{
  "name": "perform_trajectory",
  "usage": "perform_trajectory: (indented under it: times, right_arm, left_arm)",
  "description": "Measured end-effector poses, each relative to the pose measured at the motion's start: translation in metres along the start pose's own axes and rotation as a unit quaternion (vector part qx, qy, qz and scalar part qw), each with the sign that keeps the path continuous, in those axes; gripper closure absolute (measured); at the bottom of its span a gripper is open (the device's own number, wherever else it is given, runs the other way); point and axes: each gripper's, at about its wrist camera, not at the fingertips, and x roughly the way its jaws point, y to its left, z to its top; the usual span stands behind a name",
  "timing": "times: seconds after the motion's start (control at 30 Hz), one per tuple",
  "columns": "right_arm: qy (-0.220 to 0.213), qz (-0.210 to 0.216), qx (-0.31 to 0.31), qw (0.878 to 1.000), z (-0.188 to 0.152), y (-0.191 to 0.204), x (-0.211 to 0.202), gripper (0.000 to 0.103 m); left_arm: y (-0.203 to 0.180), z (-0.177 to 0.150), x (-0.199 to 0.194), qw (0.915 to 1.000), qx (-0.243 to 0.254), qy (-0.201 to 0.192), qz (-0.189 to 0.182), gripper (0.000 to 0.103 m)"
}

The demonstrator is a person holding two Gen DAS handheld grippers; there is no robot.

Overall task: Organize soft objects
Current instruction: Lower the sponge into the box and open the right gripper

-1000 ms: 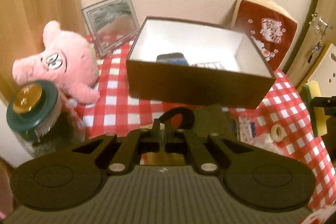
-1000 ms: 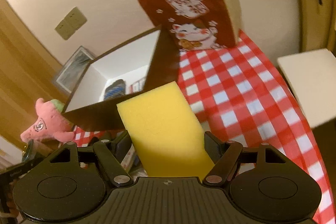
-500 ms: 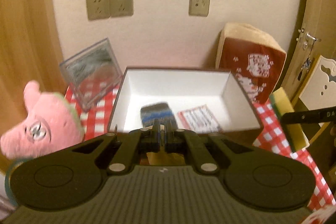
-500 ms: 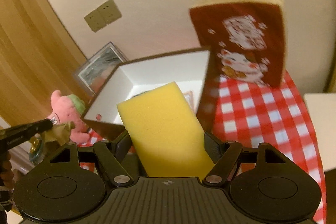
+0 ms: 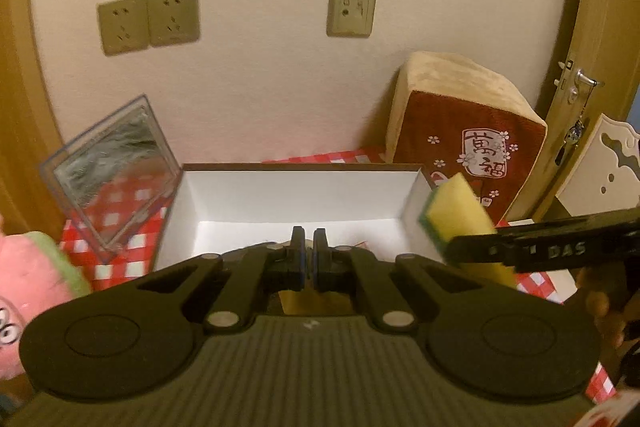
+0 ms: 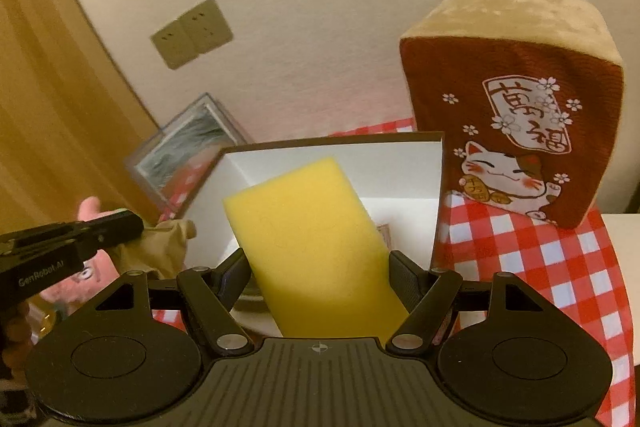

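Observation:
My right gripper (image 6: 318,259) is shut on a yellow sponge (image 6: 308,227) with a green side, held above the right end of the brown box (image 6: 400,163) with white walls. The left wrist view shows that sponge (image 5: 456,215) and the right gripper (image 5: 460,251) at the box's right wall. My left gripper (image 5: 308,239) is shut on a tan cloth (image 5: 312,303) just over the near edge of the box (image 5: 296,199). From the right wrist view the cloth (image 6: 164,243) hangs from the left gripper (image 6: 128,223). The box floor is mostly hidden.
A pink plush toy (image 5: 28,279) sits left of the box. Against the wall behind it leans a clear frame (image 5: 112,175). A red cat cushion (image 6: 516,131) stands at the back right on the red checked tablecloth (image 6: 560,267). A door (image 5: 576,95) is at the far right.
Both grippers have risen and moved forward toward the box, each keeping its load. The sponge now hangs over the box's right end, and the plush has slid to the picture's left edge.

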Motion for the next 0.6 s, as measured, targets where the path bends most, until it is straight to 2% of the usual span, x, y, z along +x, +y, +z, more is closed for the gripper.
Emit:
perform_trajectory:
  times: [0.3,0.4,0.5,0.6]
  right_arm:
    - [0.019,-0.030,0.035,0.999,0.009,-0.014,0.046,0.029]
    - [0.022,-0.040,0.042,0.998,0.010,-0.019,0.055,0.029]
    - [0.022,-0.041,0.048,0.998,0.013,-0.022,0.059,0.029]
    - [0.021,-0.043,0.048,0.998,0.015,-0.022,0.062,0.028]
  left_arm:
    - [-0.002,0.008,0.060,0.9993,-0.007,0.035,-0.013,0.100]
    - [-0.003,0.010,0.075,0.9989,-0.004,0.044,-0.015,0.097]
    - [-0.005,0.013,0.086,0.9988,-0.002,0.046,-0.014,0.082]
    - [-0.002,0.016,0.090,0.9988,-0.006,0.047,-0.013,0.080]
